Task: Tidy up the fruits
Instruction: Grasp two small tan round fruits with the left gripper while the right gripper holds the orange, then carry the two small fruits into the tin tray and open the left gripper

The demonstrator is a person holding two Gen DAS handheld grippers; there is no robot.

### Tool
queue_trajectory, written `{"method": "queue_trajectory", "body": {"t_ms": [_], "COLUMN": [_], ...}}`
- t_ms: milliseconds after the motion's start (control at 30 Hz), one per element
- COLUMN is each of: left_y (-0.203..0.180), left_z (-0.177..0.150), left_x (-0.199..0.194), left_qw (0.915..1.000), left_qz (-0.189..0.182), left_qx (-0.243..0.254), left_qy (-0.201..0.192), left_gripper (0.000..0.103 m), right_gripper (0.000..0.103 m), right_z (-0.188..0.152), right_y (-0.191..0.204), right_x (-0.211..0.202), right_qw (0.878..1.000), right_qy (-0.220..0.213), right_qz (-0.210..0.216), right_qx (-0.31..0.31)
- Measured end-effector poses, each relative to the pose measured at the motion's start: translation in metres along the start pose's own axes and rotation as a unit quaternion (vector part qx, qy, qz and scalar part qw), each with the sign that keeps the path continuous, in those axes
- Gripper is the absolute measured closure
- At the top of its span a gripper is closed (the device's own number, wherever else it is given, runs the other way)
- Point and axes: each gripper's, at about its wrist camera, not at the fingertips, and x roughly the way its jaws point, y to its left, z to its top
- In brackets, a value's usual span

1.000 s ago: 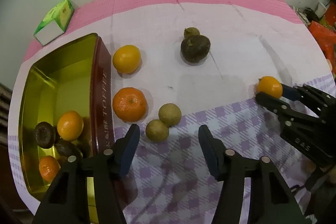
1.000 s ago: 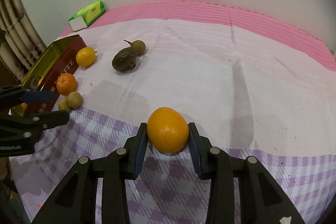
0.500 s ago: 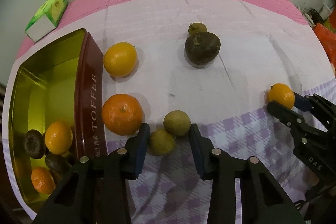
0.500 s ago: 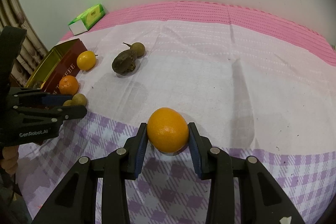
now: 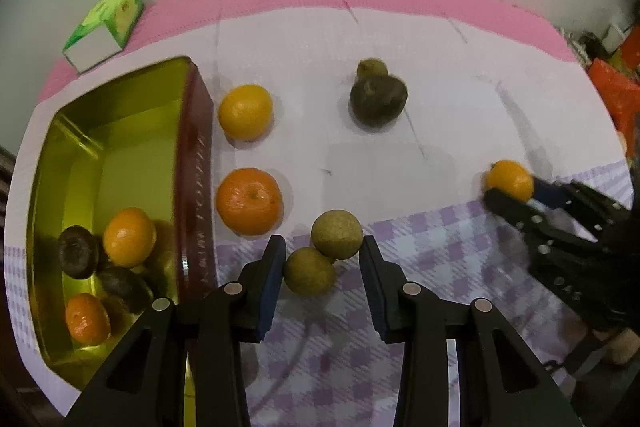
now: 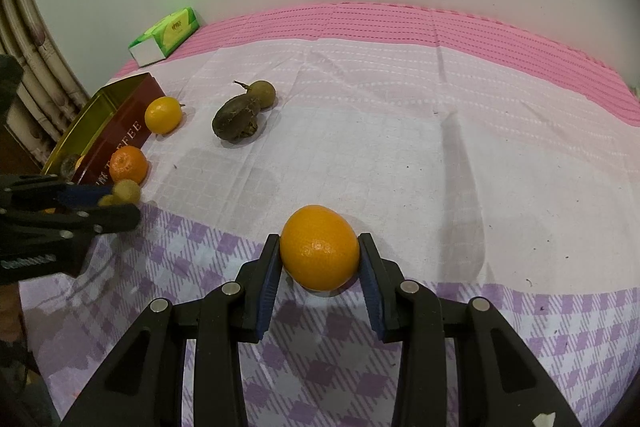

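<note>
Two small round green-brown fruits [image 5: 337,234] lie side by side on the checked cloth, and my left gripper [image 5: 322,259] is shut on the pair, one pad against each. An open gold tin [image 5: 195,163] with a dark red wall stands just left of it and holds several oranges and dark fruits. Beside the tin lie a mandarin [image 5: 249,201] and a yellow-orange fruit [image 5: 245,111]. Farther back sit a dark wrinkled fruit [image 5: 378,99] and a small green one [image 5: 372,67]. My right gripper [image 6: 319,259] is shut on an orange [image 6: 320,253] that rests on the cloth.
A green tissue box [image 5: 106,27] lies on the pink mat behind the tin, near the wall. Red and orange items [image 5: 618,87] crowd the far right edge. A curtain [image 6: 36,79] hangs at the left. A person's hand [image 6: 10,311] holds the left gripper's handle.
My left gripper moved forward over the two small green fruits and its jaws narrowed from wide apart to touching them. The right gripper and its orange have not moved.
</note>
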Motion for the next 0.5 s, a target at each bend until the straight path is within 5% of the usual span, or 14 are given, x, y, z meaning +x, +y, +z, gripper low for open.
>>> {"method": "queue_trajectory", "body": {"t_ms": [500], "left_y": [0.063], "left_z": [-0.012], "left_x": [-0.065], "left_qw": [0.9963], "left_qz": [0.04], "left_qx": [-0.057], "left_qy": [-0.051], "left_gripper": [0.064], "right_gripper": [0.067], "right_z": [0.0], "right_y": [0.002], "right_x": [0.0], "right_qw": [1.0], "right_qy": [0.001], "right_qz": [-0.009], "right_qx": [-0.008]}}
